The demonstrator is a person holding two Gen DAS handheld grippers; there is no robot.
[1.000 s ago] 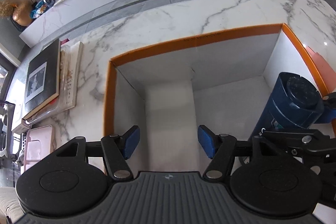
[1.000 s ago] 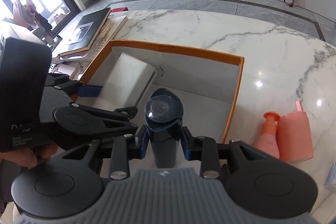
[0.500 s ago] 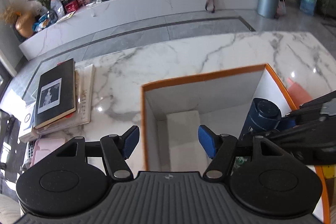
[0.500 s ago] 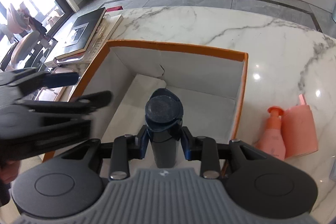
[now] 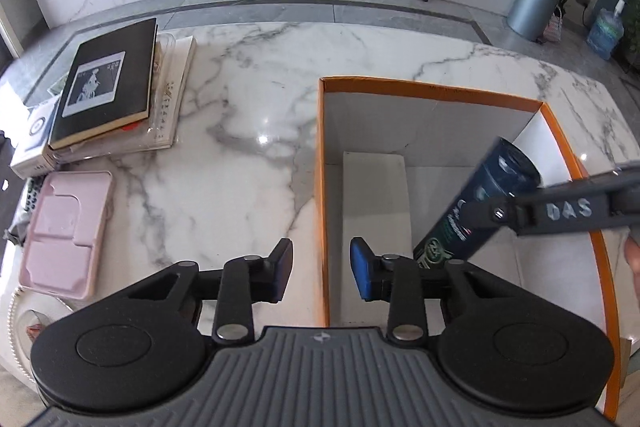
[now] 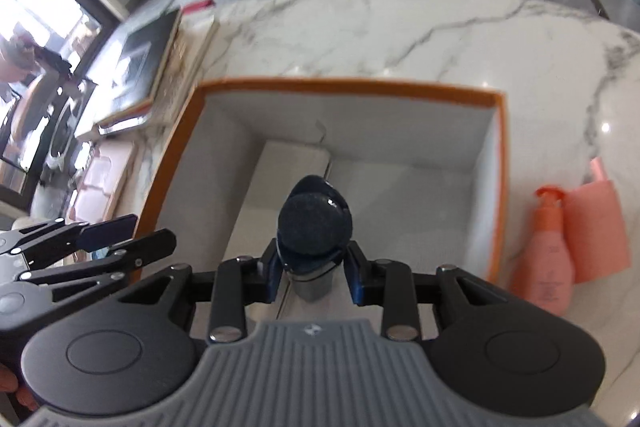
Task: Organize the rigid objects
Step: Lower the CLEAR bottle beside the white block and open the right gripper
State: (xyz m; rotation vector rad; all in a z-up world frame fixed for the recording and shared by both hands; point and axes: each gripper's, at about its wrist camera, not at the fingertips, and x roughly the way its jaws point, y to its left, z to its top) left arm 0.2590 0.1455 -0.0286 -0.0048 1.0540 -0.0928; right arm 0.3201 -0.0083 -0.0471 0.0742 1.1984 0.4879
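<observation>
Dark blue bottle (image 6: 315, 223) is our concern, and we place everything by the orange-rimmed box (image 5: 432, 91): left of that box lie a pink case (image 5: 66, 231) and a stack of books (image 5: 108, 87) on the marble table (image 5: 248, 115). Our left gripper (image 5: 320, 269) straddles the box's left wall, its jaws just narrowed with nothing between them. Inside the box, over its white floor, our right gripper (image 6: 314, 273) clamps the tilted bottle, and right of the box stands a pink pump bottle (image 6: 546, 259).
</observation>
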